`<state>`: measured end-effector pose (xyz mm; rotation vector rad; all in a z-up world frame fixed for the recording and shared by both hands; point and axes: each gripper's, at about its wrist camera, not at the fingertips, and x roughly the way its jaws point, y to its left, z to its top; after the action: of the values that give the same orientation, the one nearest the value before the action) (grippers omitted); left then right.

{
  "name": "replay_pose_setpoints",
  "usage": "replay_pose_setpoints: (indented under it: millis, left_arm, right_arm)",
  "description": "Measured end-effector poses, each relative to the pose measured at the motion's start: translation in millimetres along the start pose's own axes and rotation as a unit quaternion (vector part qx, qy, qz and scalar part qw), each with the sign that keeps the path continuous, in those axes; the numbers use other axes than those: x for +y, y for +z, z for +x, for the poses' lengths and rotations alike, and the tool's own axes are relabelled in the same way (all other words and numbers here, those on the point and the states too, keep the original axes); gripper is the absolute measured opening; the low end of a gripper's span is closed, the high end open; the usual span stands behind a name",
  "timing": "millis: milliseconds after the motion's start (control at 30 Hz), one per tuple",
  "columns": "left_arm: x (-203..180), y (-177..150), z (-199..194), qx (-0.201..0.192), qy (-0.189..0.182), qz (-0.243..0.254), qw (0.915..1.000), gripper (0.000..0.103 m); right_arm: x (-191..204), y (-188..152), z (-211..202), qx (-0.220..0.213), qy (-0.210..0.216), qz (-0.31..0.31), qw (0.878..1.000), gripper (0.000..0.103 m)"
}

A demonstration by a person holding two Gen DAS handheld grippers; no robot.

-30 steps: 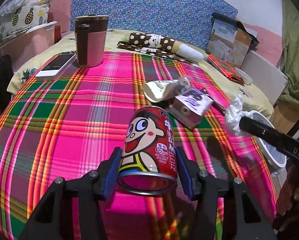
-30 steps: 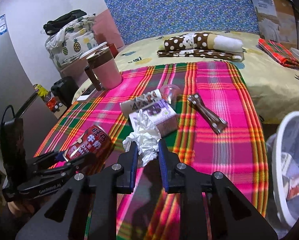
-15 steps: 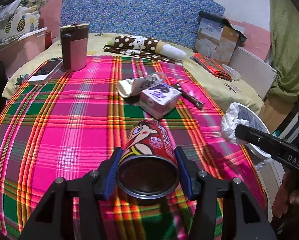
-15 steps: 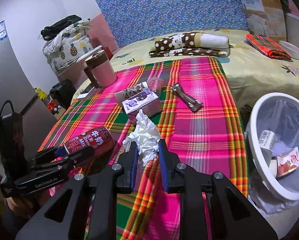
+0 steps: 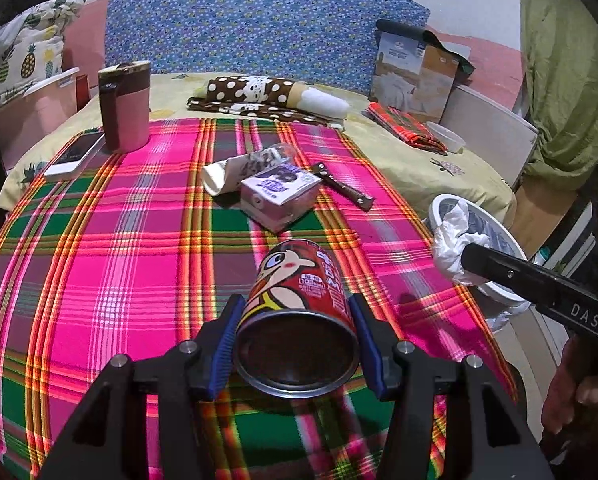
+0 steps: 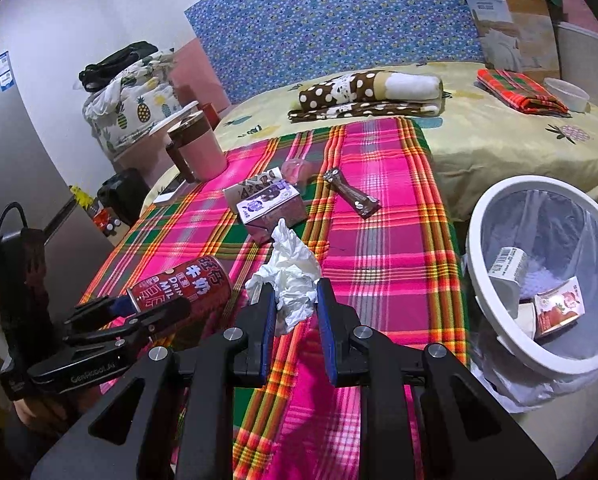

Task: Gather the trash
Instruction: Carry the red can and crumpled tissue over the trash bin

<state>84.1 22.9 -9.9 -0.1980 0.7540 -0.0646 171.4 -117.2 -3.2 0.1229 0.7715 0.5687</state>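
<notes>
My left gripper (image 5: 295,348) is shut on a red milk can (image 5: 299,304), held above the pink plaid cloth (image 5: 119,248); it also shows in the right wrist view (image 6: 179,292). My right gripper (image 6: 297,312) is shut on a crumpled white tissue (image 6: 289,276), seen in the left wrist view (image 5: 455,240) near the white trash bin (image 5: 495,288). The bin (image 6: 483,280) stands right of the table and holds cartons. A purple carton (image 5: 279,196), a rolled wrapper (image 5: 239,168) and a brown bar wrapper (image 5: 343,186) lie on the cloth.
A pink tumbler (image 5: 125,110) and a phone (image 5: 75,154) stand at the cloth's far left. A polka-dot roll (image 5: 267,94), a folded plaid cloth (image 5: 407,130) and a paper bag (image 5: 415,68) lie behind. The table edge runs beside the bin.
Both grippers have pulled back from the table and risen with their loads. The right gripper has swung toward the bin, which now shows more fully.
</notes>
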Motion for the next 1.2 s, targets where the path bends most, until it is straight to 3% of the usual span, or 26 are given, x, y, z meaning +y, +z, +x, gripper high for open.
replay_pose_setpoints:
  millis: [367,1200]
  left_arm:
    - [-34.7,6.6,-2.7,-0.009,-0.022,0.027,0.9994,0.055]
    - [-137.7,34.4,24.8,-0.008,-0.095,0.109,0.9895,0.055]
  right_arm:
    - [-14.8,-5.3,-21.6,-0.021,-0.015,0.009,1.0,0.022]
    - [-97.5,-13.0,-70.5,-0.056,-0.092,0.077,0.991,0.022]
